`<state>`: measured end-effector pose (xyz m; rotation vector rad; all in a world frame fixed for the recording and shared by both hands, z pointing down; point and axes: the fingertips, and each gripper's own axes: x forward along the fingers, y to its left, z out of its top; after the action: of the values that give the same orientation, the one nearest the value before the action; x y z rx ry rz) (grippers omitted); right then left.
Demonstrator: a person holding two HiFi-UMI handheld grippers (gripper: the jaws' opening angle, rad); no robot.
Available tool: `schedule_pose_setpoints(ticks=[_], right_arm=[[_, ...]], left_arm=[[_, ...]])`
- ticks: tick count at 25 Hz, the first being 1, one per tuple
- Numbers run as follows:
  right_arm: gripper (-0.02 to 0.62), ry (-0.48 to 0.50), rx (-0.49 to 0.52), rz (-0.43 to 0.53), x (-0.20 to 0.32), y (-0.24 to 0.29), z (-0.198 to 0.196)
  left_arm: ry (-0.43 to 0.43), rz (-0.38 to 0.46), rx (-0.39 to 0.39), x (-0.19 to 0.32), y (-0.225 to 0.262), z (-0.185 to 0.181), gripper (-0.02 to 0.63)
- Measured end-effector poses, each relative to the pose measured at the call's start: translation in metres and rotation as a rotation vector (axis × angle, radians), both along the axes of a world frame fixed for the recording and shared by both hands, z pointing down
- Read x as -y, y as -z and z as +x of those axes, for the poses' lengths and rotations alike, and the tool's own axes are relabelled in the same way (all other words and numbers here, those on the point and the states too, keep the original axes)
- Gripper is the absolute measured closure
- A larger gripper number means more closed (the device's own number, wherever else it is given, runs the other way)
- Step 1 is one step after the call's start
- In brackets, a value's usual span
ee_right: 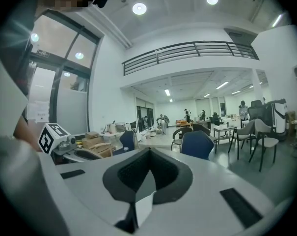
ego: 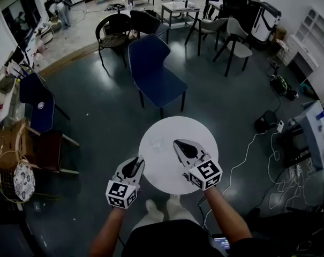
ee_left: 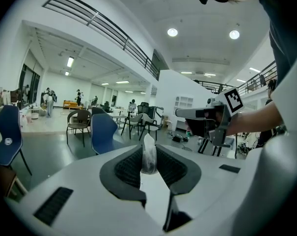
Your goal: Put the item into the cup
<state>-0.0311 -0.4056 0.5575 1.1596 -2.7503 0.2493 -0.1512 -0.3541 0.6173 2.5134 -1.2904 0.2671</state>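
A blue chair [ego: 37, 103] and a wooden chair [ego: 49, 151] are standing on the left, well apart from the round white counter [ego: 164, 178]. The left gripper [ego: 136, 164] is hovering at the counter's near-left edge, its jaws partly closed and pinching a small clear-wrapped item [ee_left: 148, 157], with nothing between it and the clear cup [ego: 157, 143] standing just beyond on the counter. The right gripper [ego: 179, 144] is hanging just right of the cup, its jaws closed together on nothing, and cables [ego: 247, 154] are trailing over the floor farther right.

Small clear-wrapped item [ee_left: 148, 155] upright, pinched in left claw [ee_left: 149, 146], clear cup [ego: 156, 142] on round white table [ego: 172, 130]
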Motion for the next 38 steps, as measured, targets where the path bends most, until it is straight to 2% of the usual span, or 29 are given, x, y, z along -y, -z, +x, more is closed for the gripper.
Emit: schedule_pose_setpoints(ticks=[14, 22, 31, 35, 38], right_arm=[[0.581, -0.048, 0.01, -0.055, 0.032, -0.063, 0.046], [0.581, -0.063, 0.002, -0.117, 0.046, -0.109, 0.053], [0.581, -0.06, 0.005, -0.161, 0.066, -0.154, 0.059], [0.581, -0.06, 0.005, -0.176, 0.071, -0.168, 0.057], [0.581, -0.063, 0.006, -0.194, 0.072, -0.176, 0.057]], left_arm=[[-0.09, -0.08, 0.097, 0.061, -0.078, 0.052, 0.515], [-0.104, -0.168, 0.146, 0.081, -0.137, 0.059, 0.515], [-0.103, -0.173, 0.148, 0.122, -0.167, 0.07, 0.515], [-0.079, -0.177, 0.103, 0.14, -0.172, 0.071, 0.515], [-0.082, -0.176, 0.099, 0.149, -0.175, 0.074, 0.515]])
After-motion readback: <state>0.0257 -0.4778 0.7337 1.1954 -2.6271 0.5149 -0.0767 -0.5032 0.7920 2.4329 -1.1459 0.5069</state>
